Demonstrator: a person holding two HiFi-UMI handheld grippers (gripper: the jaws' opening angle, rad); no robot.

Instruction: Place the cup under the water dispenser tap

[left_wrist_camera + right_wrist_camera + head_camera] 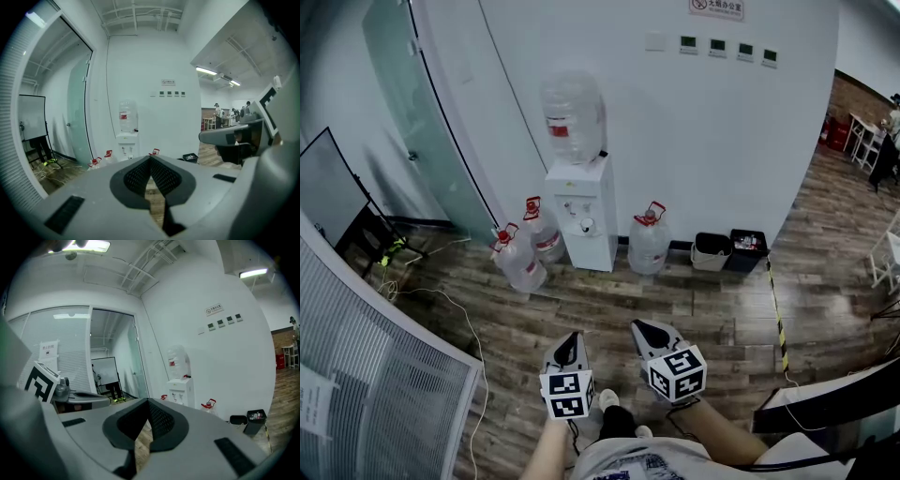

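A white water dispenser (581, 211) with a clear bottle (573, 117) on top stands against the white wall, well ahead of me. A small pale thing (587, 225) sits in its tap recess, too small to tell what it is. No cup shows in either gripper. My left gripper (574, 336) and right gripper (637, 325) hang side by side low in the head view, both pointing at the dispenser. The left gripper (150, 158) is shut and empty, with the dispenser (126, 143) far beyond it. The right gripper (148, 401) is likewise shut and empty, facing the dispenser (181, 390).
Spare water bottles (521, 261) (649, 239) stand on the wood floor on both sides of the dispenser. Two bins (711, 250) sit by the wall to its right. A glass door (422, 112) and whiteboard (328, 192) are at the left, and a cable (441, 295) lies on the floor.
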